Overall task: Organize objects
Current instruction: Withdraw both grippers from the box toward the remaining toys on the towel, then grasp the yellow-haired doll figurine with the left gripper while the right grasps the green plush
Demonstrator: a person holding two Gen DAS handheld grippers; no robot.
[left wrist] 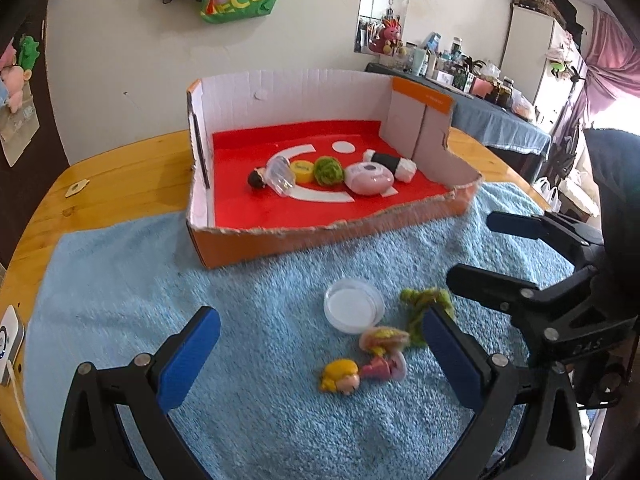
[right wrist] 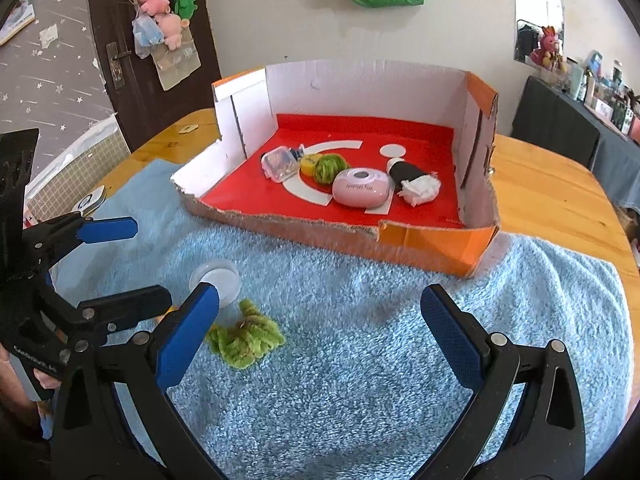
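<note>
An orange cardboard box (left wrist: 256, 244) with a red floor (right wrist: 432, 200) stands on a blue towel (left wrist: 248, 400). Inside lie a clear case (left wrist: 280, 176), a yellow disc (left wrist: 302, 171), a green yarn ball (left wrist: 329, 172), a pink oval case (left wrist: 368, 178) and a black-and-white roll (left wrist: 390, 162). On the towel lie a clear round lid (left wrist: 354, 306), a green fuzzy strand (right wrist: 244, 340) and two small dolls (left wrist: 340, 376), (left wrist: 384, 338). My left gripper (left wrist: 320, 356) is open over the dolls. My right gripper (right wrist: 320, 340) is open and empty above the towel.
The towel (right wrist: 360, 360) covers a wooden table (left wrist: 120, 176) by a white wall. A white device (left wrist: 8, 340) lies at the table's left edge. A cluttered side table (left wrist: 480, 100) stands at the back right. A door with hanging toys (right wrist: 160, 40) is at the back left.
</note>
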